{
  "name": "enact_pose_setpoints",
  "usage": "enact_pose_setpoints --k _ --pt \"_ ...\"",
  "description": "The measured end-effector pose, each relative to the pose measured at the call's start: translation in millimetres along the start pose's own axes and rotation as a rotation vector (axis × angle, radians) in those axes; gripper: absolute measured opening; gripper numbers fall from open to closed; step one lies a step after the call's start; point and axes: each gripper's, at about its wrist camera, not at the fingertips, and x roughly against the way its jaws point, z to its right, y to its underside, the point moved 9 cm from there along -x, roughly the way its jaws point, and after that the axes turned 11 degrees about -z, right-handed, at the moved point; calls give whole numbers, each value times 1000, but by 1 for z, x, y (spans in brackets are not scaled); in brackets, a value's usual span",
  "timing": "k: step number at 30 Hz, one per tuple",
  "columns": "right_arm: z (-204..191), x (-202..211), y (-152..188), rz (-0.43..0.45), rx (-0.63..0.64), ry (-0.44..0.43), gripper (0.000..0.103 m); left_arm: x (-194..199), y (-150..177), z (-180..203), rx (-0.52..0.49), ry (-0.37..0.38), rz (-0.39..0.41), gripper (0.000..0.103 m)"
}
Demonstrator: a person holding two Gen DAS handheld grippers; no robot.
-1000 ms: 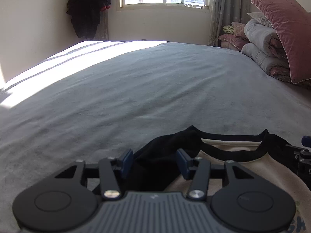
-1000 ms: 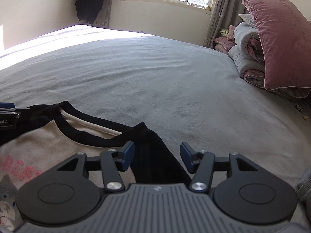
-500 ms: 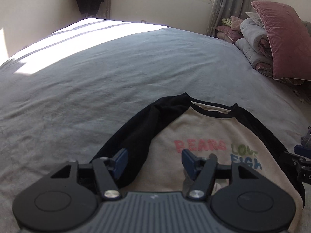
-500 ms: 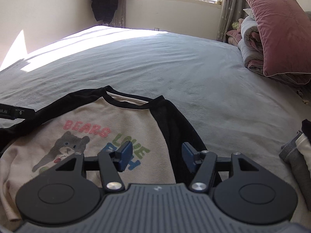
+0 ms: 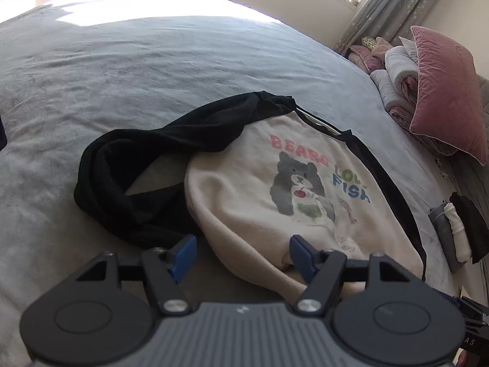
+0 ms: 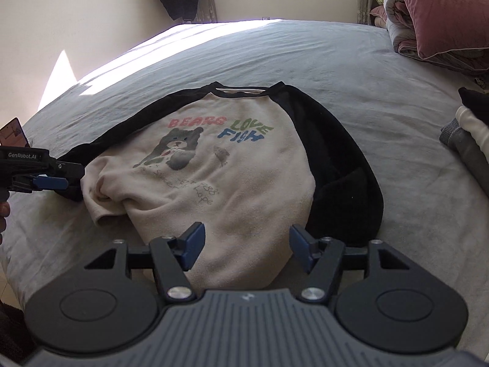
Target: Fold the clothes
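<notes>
- On the grey bed (image 6: pixel 351 70) lies a cream sweatshirt (image 6: pixel 244 171) with black sleeves, front up, bear print showing.
- Its left-side sleeve (image 5: pixel 128 180) is bunched in a loop; the hem is rumpled.
- The left gripper (image 5: pixel 241 252) hovers over the hem, jaws opening, nothing between them.
- The right gripper (image 6: pixel 246 249) does likewise, gripping nothing.
- Folded clothes (image 6: pixel 470 140) sit well apart, near pink pillows (image 6: pixel 443 9).

- My right gripper (image 5: pixel 472 321) is cut off at the left wrist view's right edge; jaws unreadable there.
- Sweatshirt (image 6: pixel 214 165) hem hidden behind the gripper body in both views.
- Folded pile (image 6: pixel 470 134) cropped by the frame edge.
- Small script under the bear print: illegible.
</notes>
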Motion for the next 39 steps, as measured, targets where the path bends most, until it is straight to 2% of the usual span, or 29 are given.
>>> enact_pose_setpoints --k 3,6,7,10,12,15,17,18,20,21,22,24,28,32,34,39 --pt "-4 -4 18 -36 -24 -24 65 -6 13 -2 -2 27 -13 67" --pt "-13 -11 33 -72 -48 -70 65 -18 25 2 10 126 -53 67" --pt "-17 -12 37 -58 -65 -104 65 -21 29 4 13 164 -60 67" --pt "-31 -22 49 -17 -113 -225 65 -32 35 8 18 214 -41 66" --pt "-38 -35 55 -10 -142 -273 65 -41 38 7 21 211 -19 60" --pt "-46 -43 50 68 -121 -261 66 -46 38 9 -7 205 30 45" --pt "-47 -46 45 111 -121 -264 66 -47 38 9 -19 209 52 41" --pt "-47 -48 42 128 -128 -269 66 -48 38 9 -22 214 61 35" --pt "-44 -50 38 144 -138 -267 58 -48 38 6 -18 218 53 24" --pt "-42 -51 36 146 -138 -261 41 -49 37 4 -16 219 50 15" --pt "-40 -51 34 138 -136 -255 31 -48 38 3 -5 230 34 10" --pt "-28 -45 30 139 -162 -244 18 -43 38 -2 8 249 14 8" --pt "-9 -23 24 159 -203 -256 14 -23 37 -9 -16 270 -9 7" --pt "-4 8 20 174 -144 -332 13 -2 42 -16 -83 299 -83 6" --pt "0 21 23 175 -112 -385 10 10 45 -25 -92 346 -101 6" --pt "15 38 34 121 -131 -507 9 26 51 -36 -93 503 -153 3"
